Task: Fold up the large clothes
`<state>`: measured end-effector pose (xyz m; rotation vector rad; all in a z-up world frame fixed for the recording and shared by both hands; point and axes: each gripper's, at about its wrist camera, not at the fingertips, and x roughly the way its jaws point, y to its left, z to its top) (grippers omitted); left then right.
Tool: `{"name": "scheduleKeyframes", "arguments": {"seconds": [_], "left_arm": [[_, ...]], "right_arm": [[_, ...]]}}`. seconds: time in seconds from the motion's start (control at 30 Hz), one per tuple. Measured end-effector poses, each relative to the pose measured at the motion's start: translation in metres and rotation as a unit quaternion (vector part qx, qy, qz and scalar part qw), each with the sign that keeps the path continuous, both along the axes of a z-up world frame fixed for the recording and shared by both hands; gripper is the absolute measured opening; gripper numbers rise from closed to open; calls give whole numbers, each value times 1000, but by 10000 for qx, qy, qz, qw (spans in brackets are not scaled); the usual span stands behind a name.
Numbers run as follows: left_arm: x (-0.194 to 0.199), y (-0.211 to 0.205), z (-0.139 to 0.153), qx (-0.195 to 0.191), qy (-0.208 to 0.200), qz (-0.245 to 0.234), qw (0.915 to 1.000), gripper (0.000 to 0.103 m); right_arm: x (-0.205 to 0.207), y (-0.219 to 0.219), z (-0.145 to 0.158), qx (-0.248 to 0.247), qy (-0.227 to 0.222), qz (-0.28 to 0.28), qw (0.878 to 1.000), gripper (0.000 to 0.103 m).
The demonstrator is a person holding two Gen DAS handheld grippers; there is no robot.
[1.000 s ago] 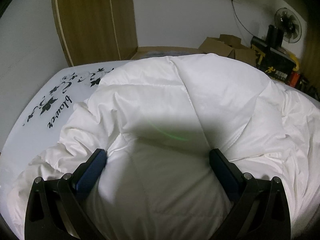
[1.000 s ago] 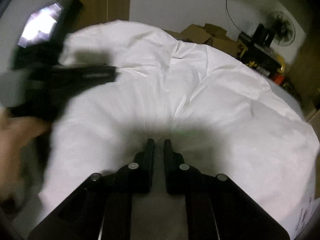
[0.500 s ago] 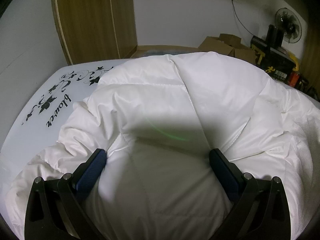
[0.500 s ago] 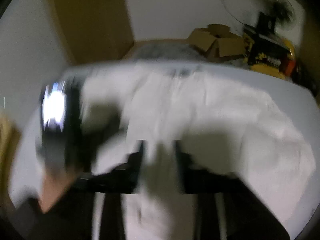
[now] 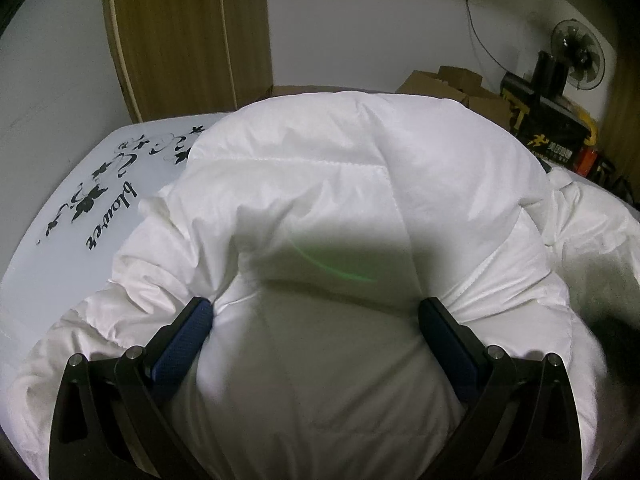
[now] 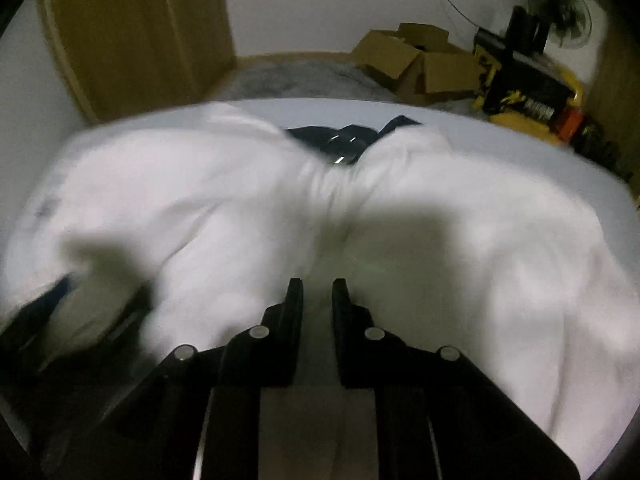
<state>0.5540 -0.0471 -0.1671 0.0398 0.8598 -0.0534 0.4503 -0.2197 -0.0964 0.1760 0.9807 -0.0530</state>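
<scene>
A puffy white down jacket [image 5: 320, 184] lies heaped on a white table [image 5: 60, 216] printed with black flowers. My left gripper [image 5: 316, 316] stands wide, and its blue pads [image 5: 188, 332] press into a thick bulge of the jacket from both sides. In the right wrist view the jacket [image 6: 480, 240] spreads across the table [image 6: 520, 136], with a dark navy part [image 6: 344, 140] showing at its far edge. My right gripper [image 6: 316, 292] has its jaws closing narrowly on a ridge of white fabric that runs into the gap. The left gripper [image 6: 52, 300] shows blurred at lower left.
A wooden panel [image 5: 180, 40] stands behind the table at the left. Cardboard boxes [image 6: 420, 64], a black and yellow case [image 6: 524, 96] and a fan [image 5: 578, 54] crowd the floor at the back right. The table's bare printed corner is at the left.
The right gripper swept sideways over the jacket, its jaws spread and then narrowed again on a fabric ridge. The left gripper kept still, holding its bulge; fabric at its right edge shifted.
</scene>
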Motion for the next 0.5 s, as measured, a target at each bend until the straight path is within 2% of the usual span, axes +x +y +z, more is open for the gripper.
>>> {"name": "scheduleKeyframes", "arguments": {"seconds": [0.1, 0.17, 0.2, 0.23, 0.3, 0.33, 0.37, 0.4, 0.43, 0.47, 0.5], "left_arm": [[-1, -2, 0, 22, -3, -1, 10000, 103], [-2, -2, 1, 26, -12, -16, 10000, 103], [-1, -3, 1, 38, 0, -14, 10000, 103], [-1, -2, 1, 16, 17, -28, 10000, 103], [-6, 7, 8, -150, 154, -205, 9996, 103], [-14, 13, 15, -283, 149, -226, 9992, 103], [-30, 24, 26, -603, 117, -277, 9977, 103], [-48, 37, 38, -938, 130, -343, 9949, 103], [-65, 49, 46, -1197, 149, -391, 9919, 103], [-88, 69, 57, -1539, 174, -460, 9869, 103], [-102, 80, 63, -1705, 173, -465, 9841, 103]], "right_arm": [[-58, 19, -7, 171, 206, 53, 9996, 16], [-77, 28, -23, -202, -166, 74, 9996, 16], [-76, 36, -29, -500, -266, 126, 9983, 16], [-71, 38, -30, -584, -262, 110, 9979, 16], [-65, 36, -27, -413, -105, 173, 9989, 17], [-67, 26, -21, -28, -7, 279, 9996, 18], [-76, 15, -14, 467, -59, 324, 9984, 28], [-88, 2, -6, 1034, -201, 327, 9939, 61], [-105, -12, 1, 1506, -386, 243, 9875, 80], [-120, -21, 8, 1703, -549, 196, 9837, 102], [-133, -24, 13, 1745, -673, 224, 9821, 102]]}}
